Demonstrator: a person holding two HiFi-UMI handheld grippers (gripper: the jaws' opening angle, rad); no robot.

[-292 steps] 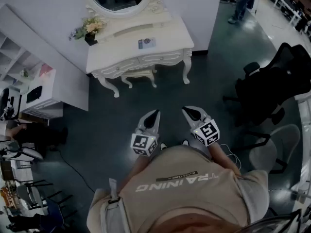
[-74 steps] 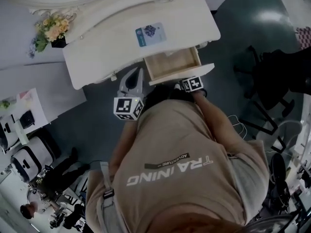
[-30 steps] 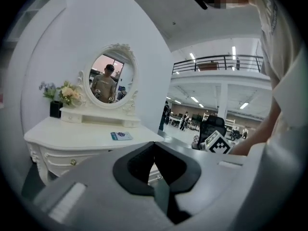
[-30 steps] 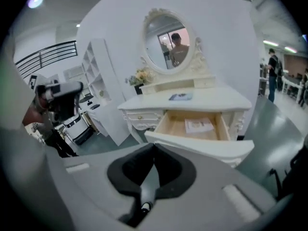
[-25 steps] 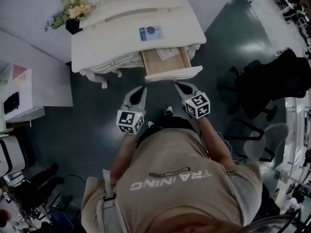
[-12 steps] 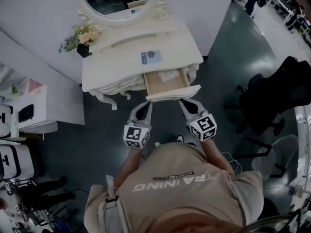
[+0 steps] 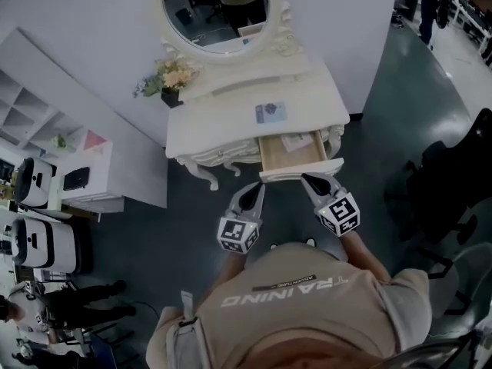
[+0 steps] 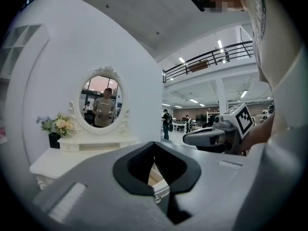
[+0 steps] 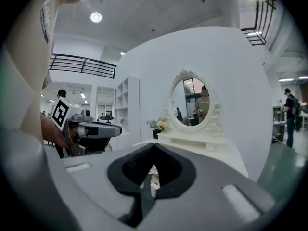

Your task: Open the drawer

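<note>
The white dressing table (image 7: 231,133) stands against the wall, and its right drawer (image 7: 292,154) is pulled out, with papers inside. Both grippers hang in the air just in front of the drawer's front panel (image 7: 301,171), touching nothing. My left gripper (image 7: 256,191) is shut and empty, to the left of the drawer. My right gripper (image 7: 310,180) is shut and empty, close under the panel's right half. The left gripper view has its jaws (image 8: 154,143) closed together, facing the oval mirror (image 8: 101,102). The right gripper view has its jaws (image 9: 154,144) closed too.
A flower vase (image 7: 171,77) and a small card (image 7: 270,112) sit on the tabletop below the mirror (image 7: 219,10). A white shelf unit (image 7: 84,171) stands to the left and a black office chair (image 7: 457,183) to the right. People stand at the lower left (image 7: 69,306).
Both grippers have risen and now sit closer to the drawer front. The head view has drawn back, so the whole mirror shows. The drawer stays open.
</note>
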